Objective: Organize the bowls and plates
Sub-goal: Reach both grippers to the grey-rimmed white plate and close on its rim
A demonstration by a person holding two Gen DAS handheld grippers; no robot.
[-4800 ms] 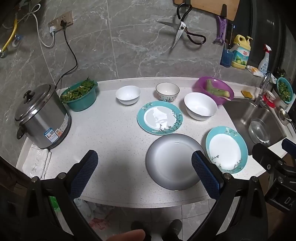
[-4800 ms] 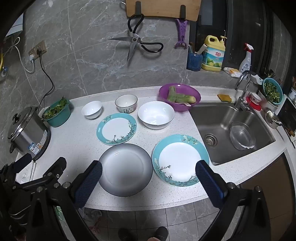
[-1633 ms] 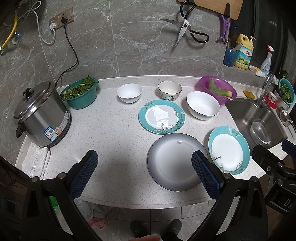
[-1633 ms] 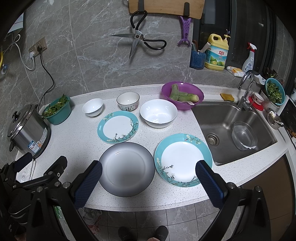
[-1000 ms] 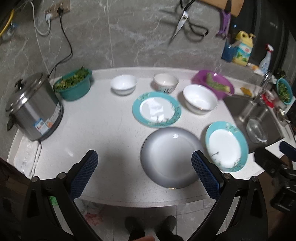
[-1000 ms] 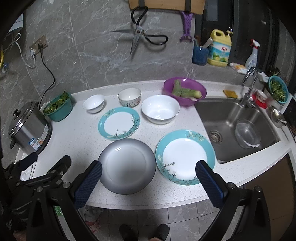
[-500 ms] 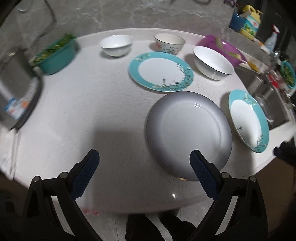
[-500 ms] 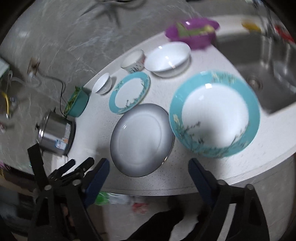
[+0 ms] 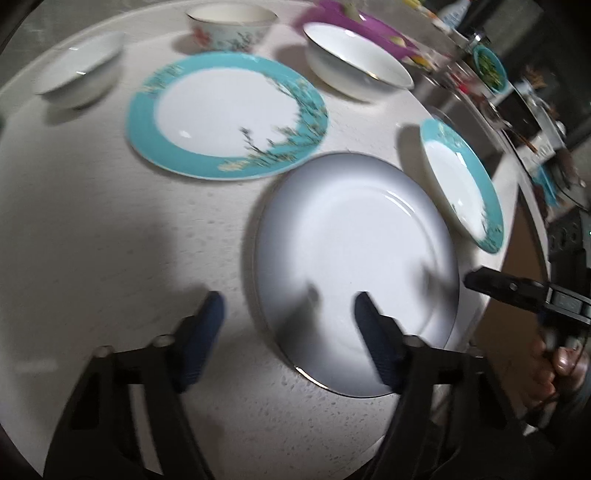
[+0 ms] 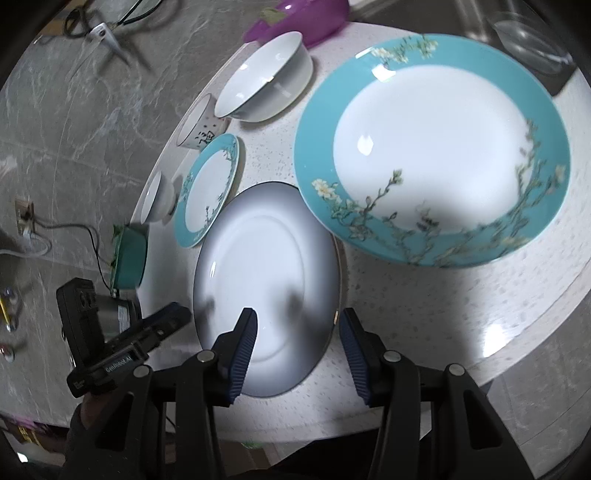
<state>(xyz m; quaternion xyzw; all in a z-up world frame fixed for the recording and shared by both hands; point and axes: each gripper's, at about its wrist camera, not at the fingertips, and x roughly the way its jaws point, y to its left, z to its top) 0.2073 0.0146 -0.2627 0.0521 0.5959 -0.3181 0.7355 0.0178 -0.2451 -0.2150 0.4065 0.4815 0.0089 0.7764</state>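
A large grey plate [image 9: 354,266] lies near the counter's front edge; it also shows in the right wrist view [image 10: 266,280]. My left gripper [image 9: 288,325] is open, its fingers straddling the plate's left front rim. My right gripper [image 10: 295,339] is open and narrower, straddling the plate's near right rim. A small teal-rimmed plate [image 9: 225,114] lies behind, a larger teal-rimmed plate [image 10: 436,147] to the right. A big white bowl [image 9: 354,59], a patterned bowl [image 9: 231,26] and a small white bowl [image 9: 77,70] stand at the back.
A purple bowl [image 10: 299,14] with vegetables sits behind the big white bowl. A teal tub of greens [image 10: 129,254] and a steel cooker stand at the far left. The sink with a glass bowl [image 10: 532,37] lies to the right. The counter edge [image 10: 517,332] is close.
Both grippers have dropped and moved in close to the grey plate. Both have narrowed their opening, the right more than the left.
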